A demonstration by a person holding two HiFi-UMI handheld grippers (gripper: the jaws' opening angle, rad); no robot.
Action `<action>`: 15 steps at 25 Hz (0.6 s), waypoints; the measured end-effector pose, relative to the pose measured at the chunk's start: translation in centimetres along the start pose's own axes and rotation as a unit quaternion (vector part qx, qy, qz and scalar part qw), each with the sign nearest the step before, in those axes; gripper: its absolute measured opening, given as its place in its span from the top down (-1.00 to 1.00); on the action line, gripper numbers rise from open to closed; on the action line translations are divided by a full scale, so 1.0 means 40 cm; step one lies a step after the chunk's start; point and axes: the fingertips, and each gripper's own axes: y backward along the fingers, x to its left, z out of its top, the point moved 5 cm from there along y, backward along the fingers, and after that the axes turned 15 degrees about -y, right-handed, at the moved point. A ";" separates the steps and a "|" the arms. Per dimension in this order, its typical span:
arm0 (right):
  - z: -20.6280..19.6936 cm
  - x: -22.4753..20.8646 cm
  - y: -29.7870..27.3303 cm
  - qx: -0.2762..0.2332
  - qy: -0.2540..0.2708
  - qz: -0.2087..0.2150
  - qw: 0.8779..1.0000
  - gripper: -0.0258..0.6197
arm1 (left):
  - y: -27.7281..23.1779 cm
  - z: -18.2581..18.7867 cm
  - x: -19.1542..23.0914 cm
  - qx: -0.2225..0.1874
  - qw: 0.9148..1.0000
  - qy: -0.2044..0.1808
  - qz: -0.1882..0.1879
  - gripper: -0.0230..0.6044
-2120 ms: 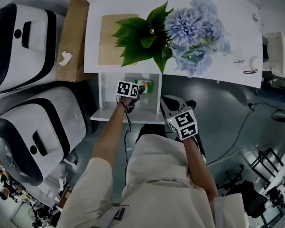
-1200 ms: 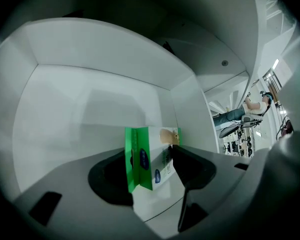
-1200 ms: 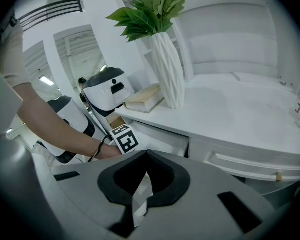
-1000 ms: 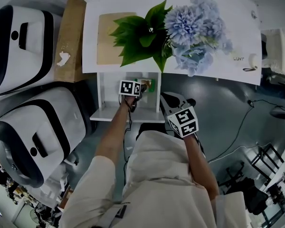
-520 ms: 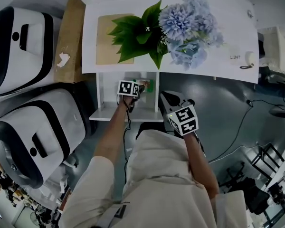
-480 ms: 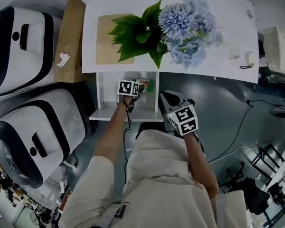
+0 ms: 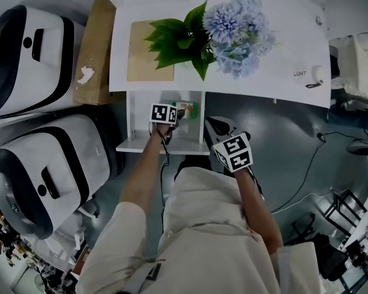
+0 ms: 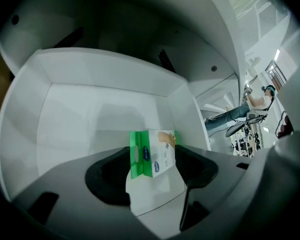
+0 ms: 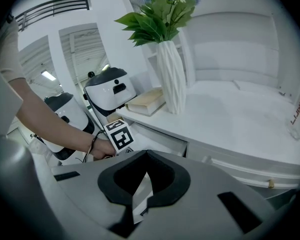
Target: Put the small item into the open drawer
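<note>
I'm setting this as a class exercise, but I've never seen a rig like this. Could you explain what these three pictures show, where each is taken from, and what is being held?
There is no robot here. A person holds a hand-held gripper with two fingers in each hand. The head view looks down from a camera on the person's head. The other two views come from a camera riding on each gripper. The left gripper reaches into the open white drawer, its fingers shut on a small green-and-white packet. The right gripper is shut and empty, held to the drawer's right. On the white desk above the drawer stand a vase of blue flowers and a book.
</note>
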 end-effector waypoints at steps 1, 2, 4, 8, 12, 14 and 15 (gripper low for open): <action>0.001 0.002 0.003 -0.001 0.001 0.000 1.000 0.84 | 0.009 0.004 -0.001 -0.004 1.000 0.000 0.002 -0.01; 0.002 0.005 0.006 -0.002 0.002 0.001 1.000 0.84 | 0.020 0.007 -0.003 -0.008 1.000 0.000 0.003 -0.01; 0.003 0.012 0.010 -0.003 0.006 0.003 1.000 0.84 | 0.043 0.014 -0.005 -0.016 1.000 -0.002 0.006 -0.01; 0.002 0.023 0.020 -0.004 0.012 0.009 1.000 0.84 | 0.104 0.027 -0.009 -0.041 0.999 -0.002 0.014 -0.01; -0.003 0.024 0.030 -0.002 0.018 0.014 1.000 0.84 | 0.185 0.035 -0.028 -0.077 0.997 -0.013 0.027 -0.01; -0.007 0.024 0.033 0.000 0.019 0.018 1.000 0.84 | 0.231 0.032 -0.044 -0.099 0.994 -0.018 0.039 -0.01; -0.011 0.025 0.034 0.000 0.018 0.021 1.000 0.84 | 0.258 0.028 -0.054 -0.113 0.992 -0.019 0.045 -0.01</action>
